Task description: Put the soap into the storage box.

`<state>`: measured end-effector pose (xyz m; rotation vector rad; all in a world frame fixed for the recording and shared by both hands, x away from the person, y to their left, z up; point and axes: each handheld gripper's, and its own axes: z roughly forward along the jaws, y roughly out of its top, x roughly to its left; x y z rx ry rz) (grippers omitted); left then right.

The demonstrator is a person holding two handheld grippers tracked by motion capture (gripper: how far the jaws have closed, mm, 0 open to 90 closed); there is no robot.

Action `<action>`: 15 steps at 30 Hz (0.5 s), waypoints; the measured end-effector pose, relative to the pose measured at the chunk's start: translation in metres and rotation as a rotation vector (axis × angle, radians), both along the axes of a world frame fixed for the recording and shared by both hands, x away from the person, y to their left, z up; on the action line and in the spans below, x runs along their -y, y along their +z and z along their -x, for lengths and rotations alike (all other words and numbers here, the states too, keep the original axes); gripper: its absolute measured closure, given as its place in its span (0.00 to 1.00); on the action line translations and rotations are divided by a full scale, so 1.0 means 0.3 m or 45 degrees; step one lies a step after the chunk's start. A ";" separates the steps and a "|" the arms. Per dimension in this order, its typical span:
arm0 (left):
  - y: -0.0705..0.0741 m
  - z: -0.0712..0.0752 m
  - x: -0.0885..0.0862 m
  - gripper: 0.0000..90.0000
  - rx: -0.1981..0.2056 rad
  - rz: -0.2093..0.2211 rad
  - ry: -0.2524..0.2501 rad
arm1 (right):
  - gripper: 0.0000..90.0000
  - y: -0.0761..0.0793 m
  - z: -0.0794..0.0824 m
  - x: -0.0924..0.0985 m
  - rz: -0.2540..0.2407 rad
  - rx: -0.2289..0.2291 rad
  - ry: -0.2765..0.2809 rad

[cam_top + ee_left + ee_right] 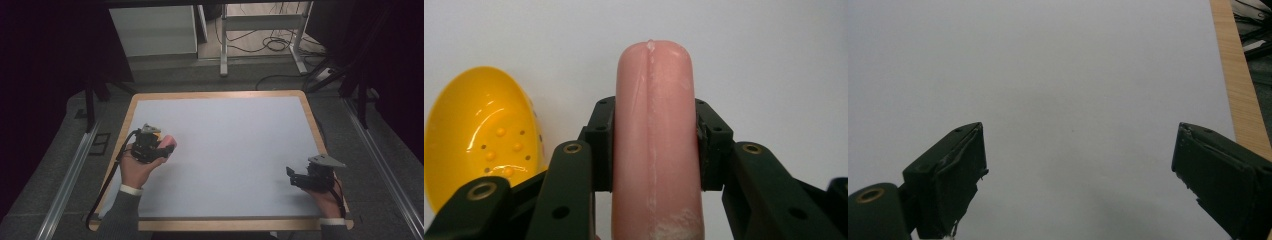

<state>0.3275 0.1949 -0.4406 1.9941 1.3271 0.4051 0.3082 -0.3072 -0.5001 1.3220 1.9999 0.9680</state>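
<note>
A pink sausage-shaped piece (655, 145) stands between the jaws of my left gripper (655, 147), which is shut on its sides; its rounded end sticks out past the pads. In the high view the same pink piece (168, 142) pokes out to the right of my left gripper (161, 147) at the table's left. A yellow bowl-like piece with small holes (481, 135) lies on the white surface just to the left of that gripper. My right gripper (291, 176) rests at the table's right front, and its jaws (1078, 180) stand wide open over bare white surface.
The white mat (230, 150) covers a wooden table whose edge (1235, 75) runs close to my right gripper. Beyond the table stand a white cabinet (155, 30) and a metal frame with cables (265, 35) on the floor.
</note>
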 end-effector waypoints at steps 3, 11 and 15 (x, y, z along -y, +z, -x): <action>0.004 -0.003 -0.009 0.67 0.003 0.005 0.012 | 0.08 -0.001 0.000 0.001 0.000 0.000 0.000; 0.008 -0.016 -0.030 0.67 -0.004 -0.001 0.029 | 0.08 0.001 0.001 0.000 0.000 0.003 0.002; 0.010 -0.023 -0.042 0.67 -0.007 -0.007 0.041 | 0.08 0.002 0.001 0.001 -0.001 0.005 -0.002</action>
